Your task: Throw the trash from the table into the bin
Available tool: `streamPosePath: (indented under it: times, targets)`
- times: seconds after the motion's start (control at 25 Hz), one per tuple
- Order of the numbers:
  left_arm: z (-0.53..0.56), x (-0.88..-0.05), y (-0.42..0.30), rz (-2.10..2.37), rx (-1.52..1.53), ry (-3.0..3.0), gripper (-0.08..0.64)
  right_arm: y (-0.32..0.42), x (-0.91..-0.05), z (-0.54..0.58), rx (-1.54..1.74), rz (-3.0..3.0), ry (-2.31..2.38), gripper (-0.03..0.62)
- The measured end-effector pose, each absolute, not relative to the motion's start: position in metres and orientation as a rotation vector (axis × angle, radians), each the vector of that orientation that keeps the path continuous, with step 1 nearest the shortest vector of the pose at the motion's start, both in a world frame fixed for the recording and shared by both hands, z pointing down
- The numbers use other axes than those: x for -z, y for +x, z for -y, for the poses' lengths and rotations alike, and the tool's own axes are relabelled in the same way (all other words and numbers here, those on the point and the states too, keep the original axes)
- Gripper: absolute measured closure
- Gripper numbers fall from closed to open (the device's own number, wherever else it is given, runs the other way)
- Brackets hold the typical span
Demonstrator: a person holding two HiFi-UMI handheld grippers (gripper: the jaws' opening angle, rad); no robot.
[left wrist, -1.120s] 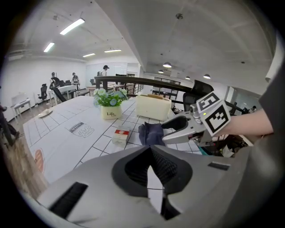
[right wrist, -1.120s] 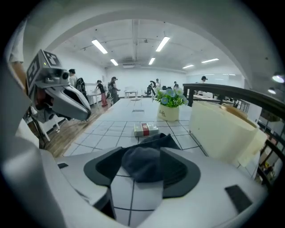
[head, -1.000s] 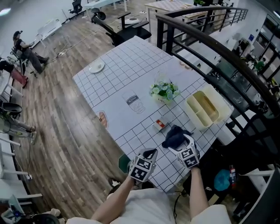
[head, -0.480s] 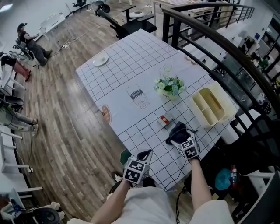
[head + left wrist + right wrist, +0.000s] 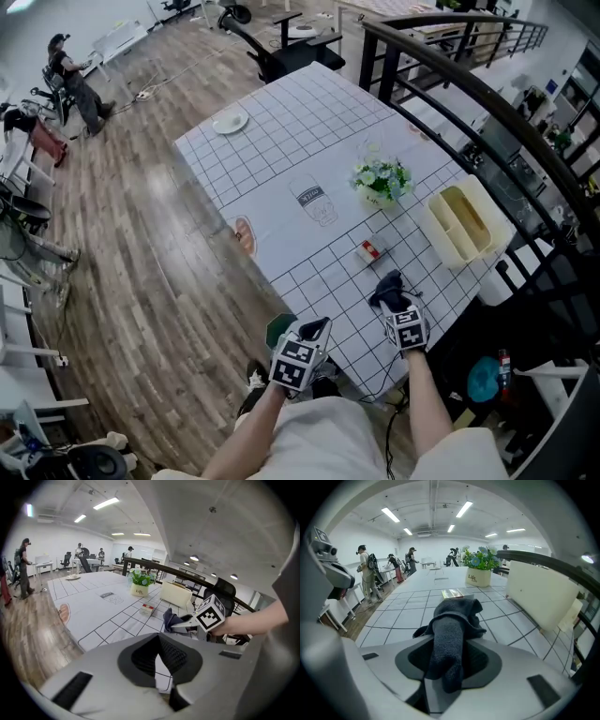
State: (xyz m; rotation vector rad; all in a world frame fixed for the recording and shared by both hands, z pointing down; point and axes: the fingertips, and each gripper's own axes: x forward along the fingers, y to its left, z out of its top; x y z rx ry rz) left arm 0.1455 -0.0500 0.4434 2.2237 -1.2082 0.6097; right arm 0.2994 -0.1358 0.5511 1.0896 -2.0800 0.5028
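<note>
A crumpled dark cloth [image 5: 387, 284] lies on the checked tablecloth [image 5: 281, 159] near the table's near right corner. My right gripper [image 5: 395, 299] is down on it; its jaws are closing, and in the right gripper view the dark cloth [image 5: 452, 620] is pinched between them. My left gripper [image 5: 317, 329] hangs at the table's near edge with jaws together and nothing in them. A green bin [image 5: 277, 329] shows on the floor just beside it. The left gripper view shows the right gripper [image 5: 180, 625] on the dark cloth [image 5: 169, 618].
A small red-and-white pack [image 5: 369, 250] lies just beyond the cloth. Further back stand a flower pot [image 5: 382, 182], a cream divided tray [image 5: 466, 225] at the right edge and a white plate [image 5: 230, 123] far left. A black railing [image 5: 487, 112] runs along the right.
My right gripper has sunk onto the dark cloth and its jaws have drawn in round it. My left gripper has slid along the table's near edge.
</note>
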Motion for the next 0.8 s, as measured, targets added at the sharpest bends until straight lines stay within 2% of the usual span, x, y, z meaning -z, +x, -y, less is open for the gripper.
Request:
streamPosePath:
  times: [0.48, 0.8]
  targets:
    - [0.012, -0.418, 0.08, 1.122, -0.551, 2.289, 0.538, 0.233, -0.548, 0.022, -0.638, 1.985, 1.171, 0.426]
    - [-0.03, -0.437, 0.025, 1.001, -0.614, 2.389, 0.538, 0.185, -0.546, -0.044, -0.698, 1.94, 1.274, 0.426]
